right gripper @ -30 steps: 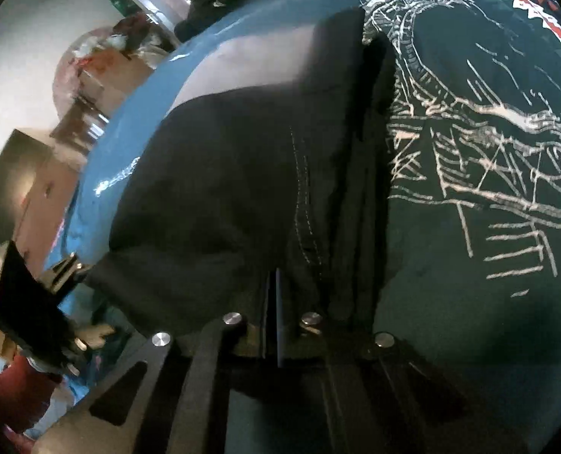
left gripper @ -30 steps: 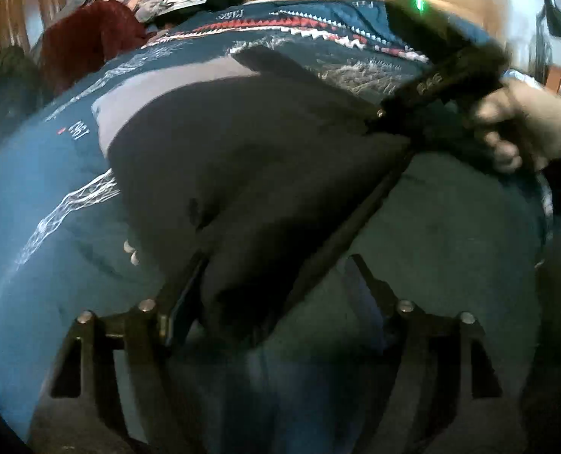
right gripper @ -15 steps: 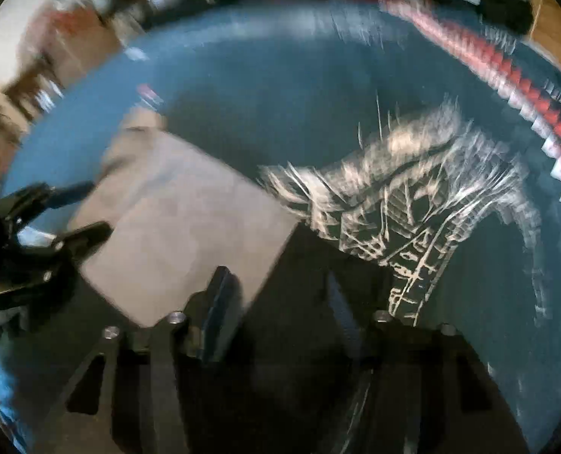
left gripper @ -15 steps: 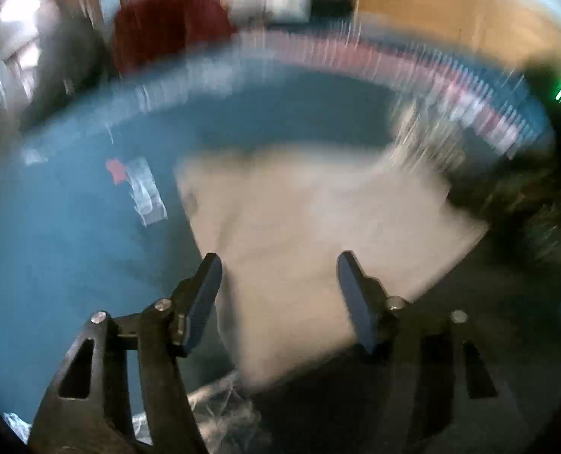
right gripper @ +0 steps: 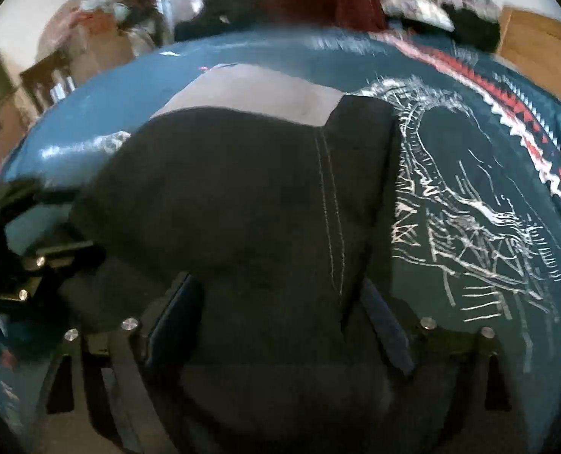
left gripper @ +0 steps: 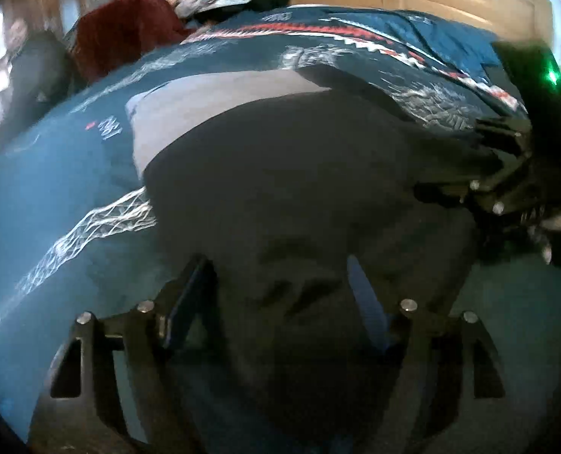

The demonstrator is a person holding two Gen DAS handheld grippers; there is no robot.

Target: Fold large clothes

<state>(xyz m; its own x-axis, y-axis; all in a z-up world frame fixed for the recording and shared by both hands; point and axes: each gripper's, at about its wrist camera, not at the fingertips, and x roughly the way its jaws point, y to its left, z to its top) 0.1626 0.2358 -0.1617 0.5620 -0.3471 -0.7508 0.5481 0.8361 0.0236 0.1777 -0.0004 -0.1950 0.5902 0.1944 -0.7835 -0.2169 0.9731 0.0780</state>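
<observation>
Dark garment (left gripper: 299, 189) lies part-folded on the teal patterned bedspread (left gripper: 53, 196), a pale grey panel (left gripper: 204, 102) showing at its far edge. Left gripper (left gripper: 280, 302): fingers apart, straddling the near hem, nothing pinched. Right gripper (right gripper: 280, 302): likewise spread over the cloth beside the white-stitched seam (right gripper: 329, 208), empty. Risk: closing on the top layer only, which would drag the fold open; loose fabric may bunch or skew if one side pulls harder. Both views blurred.

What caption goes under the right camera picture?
Open right gripper over dark folded trousers on a blue patterned bedspread.
</observation>
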